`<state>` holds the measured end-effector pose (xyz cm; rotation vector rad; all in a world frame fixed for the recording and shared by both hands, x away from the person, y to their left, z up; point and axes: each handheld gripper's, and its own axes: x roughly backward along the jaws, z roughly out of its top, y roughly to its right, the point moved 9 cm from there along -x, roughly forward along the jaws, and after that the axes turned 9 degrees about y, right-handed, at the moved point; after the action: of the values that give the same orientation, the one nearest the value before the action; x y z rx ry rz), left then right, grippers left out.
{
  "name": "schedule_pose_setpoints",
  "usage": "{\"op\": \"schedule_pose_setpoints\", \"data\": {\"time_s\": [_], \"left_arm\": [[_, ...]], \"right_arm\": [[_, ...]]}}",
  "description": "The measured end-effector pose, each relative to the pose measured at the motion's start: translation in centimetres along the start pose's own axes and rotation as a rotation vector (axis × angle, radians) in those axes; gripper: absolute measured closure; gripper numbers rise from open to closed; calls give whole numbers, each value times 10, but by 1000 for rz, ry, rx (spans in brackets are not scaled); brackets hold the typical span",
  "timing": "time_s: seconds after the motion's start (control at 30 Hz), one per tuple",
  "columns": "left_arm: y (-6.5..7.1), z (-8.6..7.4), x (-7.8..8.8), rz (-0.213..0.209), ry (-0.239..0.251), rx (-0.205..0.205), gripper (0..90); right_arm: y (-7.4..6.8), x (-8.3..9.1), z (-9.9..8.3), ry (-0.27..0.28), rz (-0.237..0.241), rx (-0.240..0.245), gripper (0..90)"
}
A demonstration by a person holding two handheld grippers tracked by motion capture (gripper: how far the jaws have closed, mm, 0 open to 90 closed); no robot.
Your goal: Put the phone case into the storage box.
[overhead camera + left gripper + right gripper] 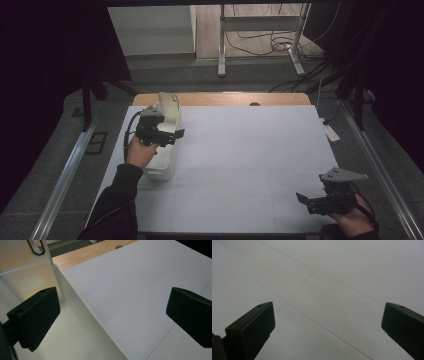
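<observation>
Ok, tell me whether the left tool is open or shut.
Open. The left tool has its jaws wide apart in its own view, straddling the white bin's wall, gripping nothing.

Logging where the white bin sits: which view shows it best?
The high view: the whole white bin shows at the table's left, under the left gripper. The left gripper view gives a close look at its wall and inside. The right gripper view shows the table surface.

White bin (167, 165) on a pale grey counter (250, 150) with thin lines; its far edge is wood-toned.
</observation>
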<state>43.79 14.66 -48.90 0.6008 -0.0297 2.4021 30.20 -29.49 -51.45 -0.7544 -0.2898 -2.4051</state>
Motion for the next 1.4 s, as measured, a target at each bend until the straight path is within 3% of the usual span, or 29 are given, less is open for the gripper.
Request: {"op": "schedule_pose_setpoints", "data": {"time_s": [0.73,1.4], "left_arm": [[16,-6,17,1,21,-31,0],[38,-17,30,-7,16,-83,0]], "right_arm": [[8,1,0,9,-62,-44,0],[7,1,0,3,-65,-40,0]]}}
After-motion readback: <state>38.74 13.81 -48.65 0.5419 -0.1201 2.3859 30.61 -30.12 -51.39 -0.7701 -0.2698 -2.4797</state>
